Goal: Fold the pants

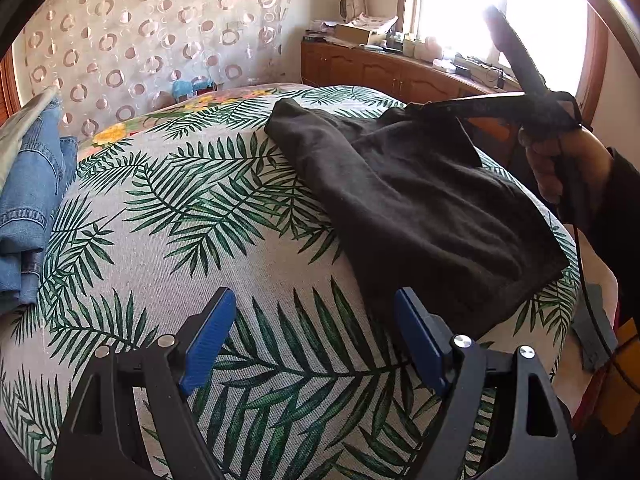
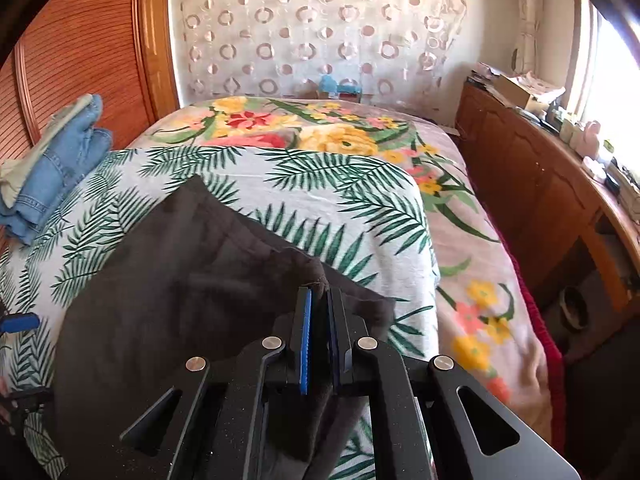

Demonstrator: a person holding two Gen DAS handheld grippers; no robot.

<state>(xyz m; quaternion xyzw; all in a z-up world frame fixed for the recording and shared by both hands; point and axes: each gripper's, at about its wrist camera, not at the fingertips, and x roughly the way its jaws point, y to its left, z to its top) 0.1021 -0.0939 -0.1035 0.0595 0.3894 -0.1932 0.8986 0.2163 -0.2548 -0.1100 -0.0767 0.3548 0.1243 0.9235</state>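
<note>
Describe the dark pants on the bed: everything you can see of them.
The dark pants are a charcoal-brown, soft, slightly fuzzy fabric, already folded into a broad, roughly rectangular slab lying flat on the palm-leaf bedspread. One part near the far end is lifted off the bed, pinched between the closed blue pads of the right gripper, so a flap rises from the rest. The left gripper stands open beside their near edge, not touching.

You are in a bedroom at home: a bed point(image 2: 472, 248) with a leafy blanket point(image 1: 168, 240), a wooden cupboard point(image 2: 532, 184), and a sunny window point(image 1: 460, 4).
</note>
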